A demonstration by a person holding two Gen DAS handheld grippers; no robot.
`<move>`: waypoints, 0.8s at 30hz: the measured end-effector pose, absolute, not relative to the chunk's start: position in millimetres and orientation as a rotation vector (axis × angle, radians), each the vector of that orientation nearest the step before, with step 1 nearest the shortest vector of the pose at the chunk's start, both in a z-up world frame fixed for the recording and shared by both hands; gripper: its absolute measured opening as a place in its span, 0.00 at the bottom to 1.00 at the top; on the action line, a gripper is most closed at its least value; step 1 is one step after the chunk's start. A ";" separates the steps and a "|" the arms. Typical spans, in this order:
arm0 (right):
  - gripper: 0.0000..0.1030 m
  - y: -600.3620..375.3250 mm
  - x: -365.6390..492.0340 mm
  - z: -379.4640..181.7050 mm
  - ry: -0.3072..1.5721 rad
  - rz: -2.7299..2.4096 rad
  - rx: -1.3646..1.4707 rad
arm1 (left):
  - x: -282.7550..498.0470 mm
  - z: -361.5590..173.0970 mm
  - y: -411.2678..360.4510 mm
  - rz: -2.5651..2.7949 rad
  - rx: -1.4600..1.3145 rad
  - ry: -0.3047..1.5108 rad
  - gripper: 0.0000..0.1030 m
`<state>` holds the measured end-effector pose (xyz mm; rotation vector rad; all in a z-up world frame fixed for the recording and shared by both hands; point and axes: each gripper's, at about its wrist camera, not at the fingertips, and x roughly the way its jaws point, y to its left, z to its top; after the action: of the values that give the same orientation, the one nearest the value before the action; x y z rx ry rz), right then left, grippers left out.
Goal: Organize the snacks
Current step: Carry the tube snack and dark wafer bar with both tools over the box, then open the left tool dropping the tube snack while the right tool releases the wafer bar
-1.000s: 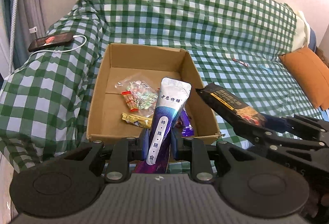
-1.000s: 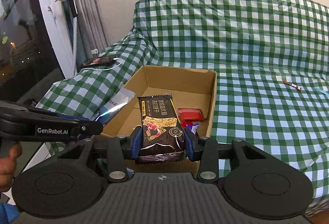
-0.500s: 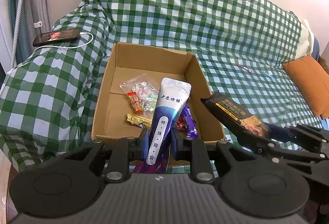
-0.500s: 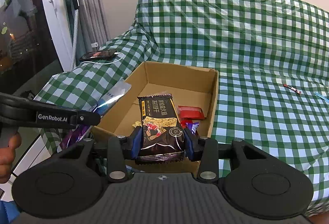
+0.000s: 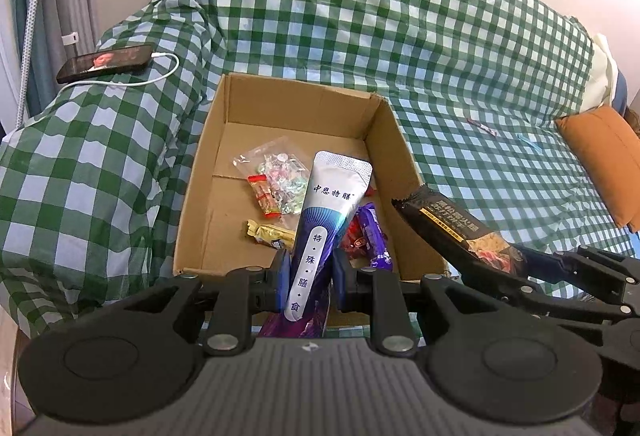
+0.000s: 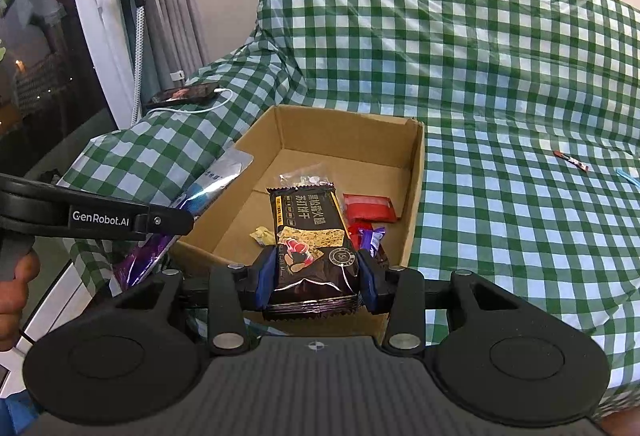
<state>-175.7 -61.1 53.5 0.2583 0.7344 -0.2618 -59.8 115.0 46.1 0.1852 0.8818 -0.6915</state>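
Snacks fill both your hands — your left gripper [image 5: 307,272] clamps a glossy silver-purple pouch [image 5: 324,220], your right gripper [image 6: 316,276] a flat dark cracker packet [image 6: 310,236] — both held above the corrugated cardboard box [image 5: 200,195] on the checked sofa.

Your left gripper [image 5: 307,278] clamps a silver-and-purple pouch [image 5: 325,226] upright over the near edge of the cardboard box [image 5: 384,139]. Your right gripper [image 5: 532,276] grips a dark cracker pack [image 5: 448,226] beside the box's right wall. Inside lie a candy bag [image 5: 276,175] and purple wrappers [image 5: 374,236]
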 end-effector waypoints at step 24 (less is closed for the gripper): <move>0.43 -100.2 -83.0 5.8 0.832 -0.279 0.291 | 32.3 4.6 66.7 -0.614 0.230 0.970 0.24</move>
<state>-83.0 -100.2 5.8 0.2905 0.8317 -0.2787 32.3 66.7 4.6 0.2296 0.9695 -0.6138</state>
